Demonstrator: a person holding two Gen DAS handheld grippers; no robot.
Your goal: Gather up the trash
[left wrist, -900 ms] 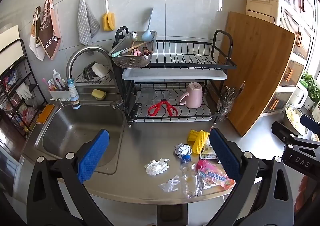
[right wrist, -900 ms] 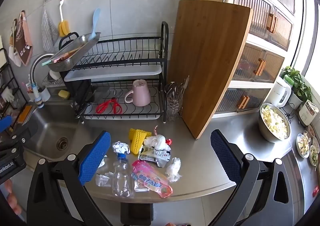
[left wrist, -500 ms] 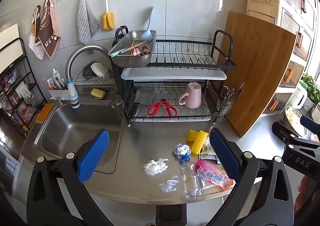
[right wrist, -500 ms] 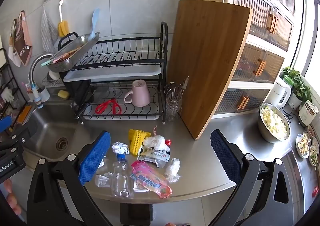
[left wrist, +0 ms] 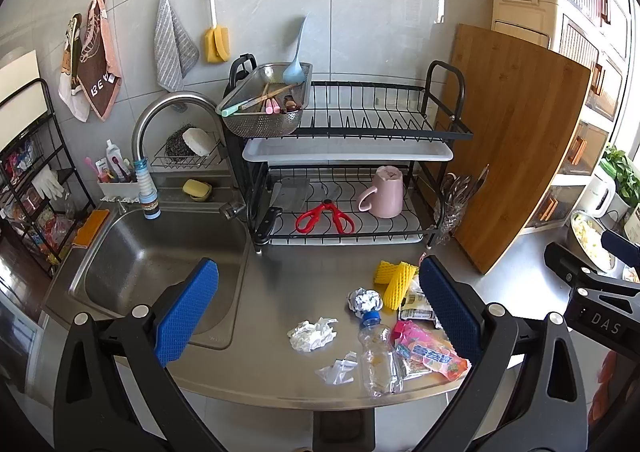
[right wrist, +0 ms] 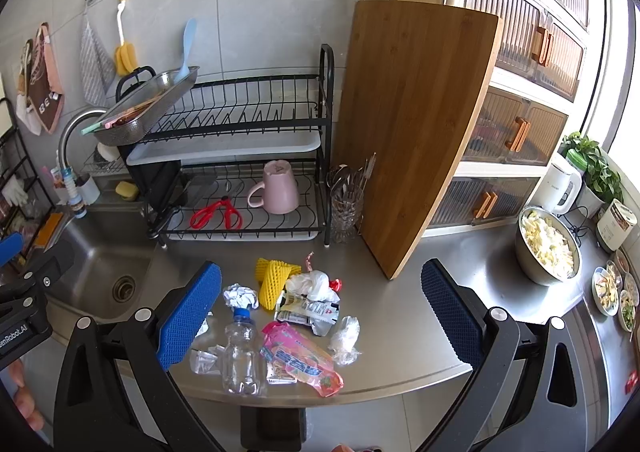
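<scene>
Right now your left gripper [left wrist: 318, 306] hangs above the front of the steel counter [left wrist: 280, 284] with its jaws spread as wide as they go and nothing between the blue pads; your right gripper [right wrist: 320, 306] is just as wide and just as empty.

All the trash sits in one loose cluster near the counter's front edge, to the right of the sink [left wrist: 160, 256] and in front of the dish rack [right wrist: 240, 155]. Nearest the edge lie a clear plastic bottle [right wrist: 240, 356] with a blue cap and a pink snack wrapper [right wrist: 300, 360], side by side. Behind them sit a ball of foil [right wrist: 240, 296], a yellow foam net [right wrist: 274, 280], a white printed pouch [right wrist: 308, 310] and a white plastic bag [right wrist: 310, 284]. Two bits lie a little apart on the sink side — a crumpled white paper [left wrist: 312, 334] and a scrap of clear film [left wrist: 338, 368].

Neither gripper touches any of it.
</scene>
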